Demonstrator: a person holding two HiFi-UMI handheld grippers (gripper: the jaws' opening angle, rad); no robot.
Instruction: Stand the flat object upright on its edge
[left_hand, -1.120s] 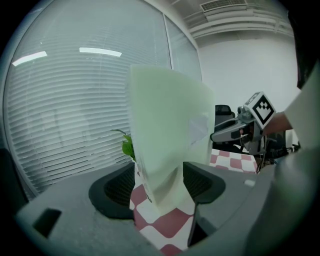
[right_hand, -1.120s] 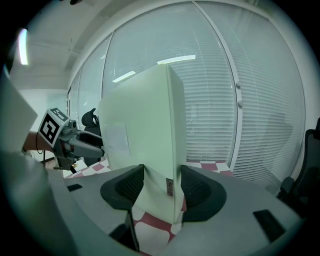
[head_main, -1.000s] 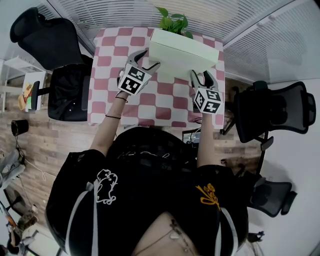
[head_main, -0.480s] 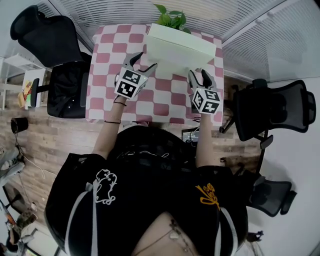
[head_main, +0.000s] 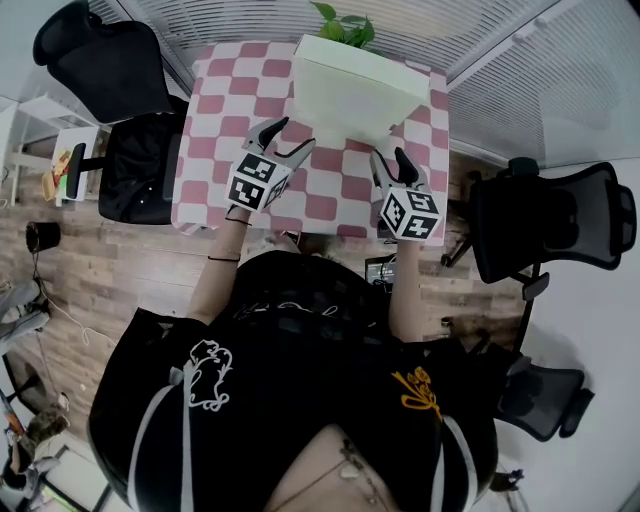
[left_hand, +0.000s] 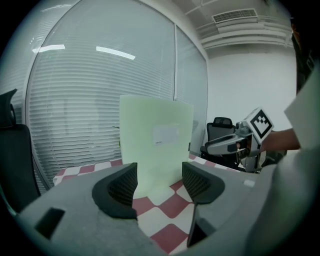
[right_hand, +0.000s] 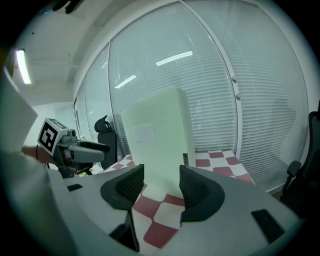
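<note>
A pale green flat box (head_main: 355, 92) stands upright on its edge at the far middle of the pink-and-white checkered table (head_main: 215, 140). My left gripper (head_main: 291, 136) hovers just short of the box's left end. Its jaws are closing slightly, with nothing between them. My right gripper (head_main: 388, 157) is held open near the box's right end, also apart from it. In the left gripper view the box (left_hand: 157, 145) rises beyond the empty jaws (left_hand: 159, 182). The right gripper view shows the box (right_hand: 155, 142) past that gripper's spread jaws (right_hand: 161, 182).
A green plant (head_main: 345, 30) sits behind the box at the table's far edge. Black office chairs stand at the left (head_main: 110, 70) and right (head_main: 545, 225) of the table. Slatted blinds run behind the table. The floor is wood-patterned.
Both grippers have drawn back toward the person and away from the box's ends. The box stays upright on the table.
</note>
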